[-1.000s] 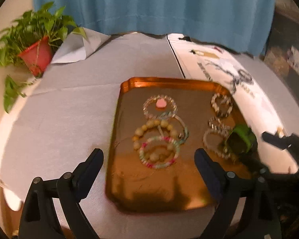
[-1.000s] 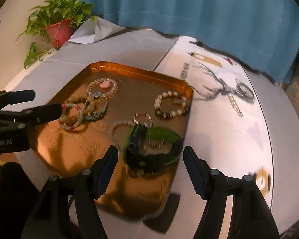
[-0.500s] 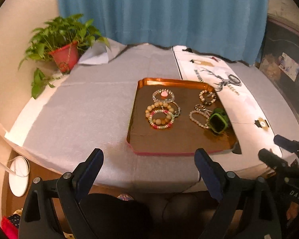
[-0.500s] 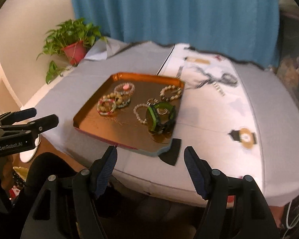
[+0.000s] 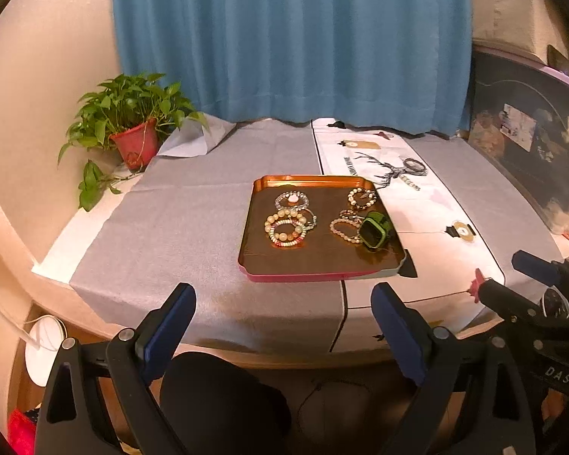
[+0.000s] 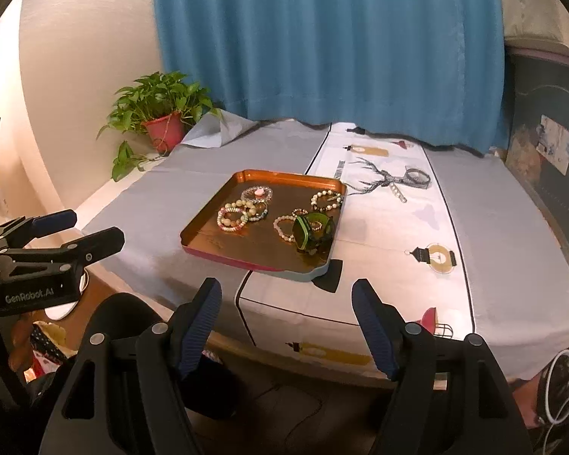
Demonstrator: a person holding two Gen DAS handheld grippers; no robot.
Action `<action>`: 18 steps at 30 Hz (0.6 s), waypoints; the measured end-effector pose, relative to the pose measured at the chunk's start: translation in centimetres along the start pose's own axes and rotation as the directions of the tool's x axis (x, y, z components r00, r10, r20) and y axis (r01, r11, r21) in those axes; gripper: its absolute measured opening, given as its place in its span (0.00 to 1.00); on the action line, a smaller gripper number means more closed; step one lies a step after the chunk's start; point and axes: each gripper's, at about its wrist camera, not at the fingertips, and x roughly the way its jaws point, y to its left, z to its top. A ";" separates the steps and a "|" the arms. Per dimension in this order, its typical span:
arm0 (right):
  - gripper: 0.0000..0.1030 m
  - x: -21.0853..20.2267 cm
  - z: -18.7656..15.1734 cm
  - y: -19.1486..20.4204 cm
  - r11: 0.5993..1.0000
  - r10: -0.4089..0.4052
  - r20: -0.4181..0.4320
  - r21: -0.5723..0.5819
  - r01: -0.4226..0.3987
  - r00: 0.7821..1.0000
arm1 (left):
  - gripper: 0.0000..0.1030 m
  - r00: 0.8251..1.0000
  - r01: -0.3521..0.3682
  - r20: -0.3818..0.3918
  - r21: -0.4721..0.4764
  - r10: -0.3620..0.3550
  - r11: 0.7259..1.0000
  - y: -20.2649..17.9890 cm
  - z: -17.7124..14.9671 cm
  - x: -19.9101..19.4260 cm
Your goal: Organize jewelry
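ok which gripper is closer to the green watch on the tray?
Right, by a little. The right gripper sits off the table edge nearly in line with the green watch; the left gripper is further toward the plant side.

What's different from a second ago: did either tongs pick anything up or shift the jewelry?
Both tongs pulled back and up from the tray: it filled the views before and now sits well ahead. The left tongs and right tongs are open and empty; nothing was taken or let go. The green watch and beaded bracelets lie on the tray as before.
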 end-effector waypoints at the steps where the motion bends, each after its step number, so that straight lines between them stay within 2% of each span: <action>1: 0.70 -0.2 -0.1 0.0 1.000 0.000 0.004 0.003 0.000 1.000 | 0.90 1.000 0.001 0.005 0.001 -0.001 1.000 0.0 -0.1 -0.3; 18: 0.70 -1.2 -0.7 -0.8 1.000 -0.004 0.010 0.017 0.004 1.000 | 0.90 1.000 0.005 0.007 0.003 -0.005 1.000 -0.7 -0.3 -0.8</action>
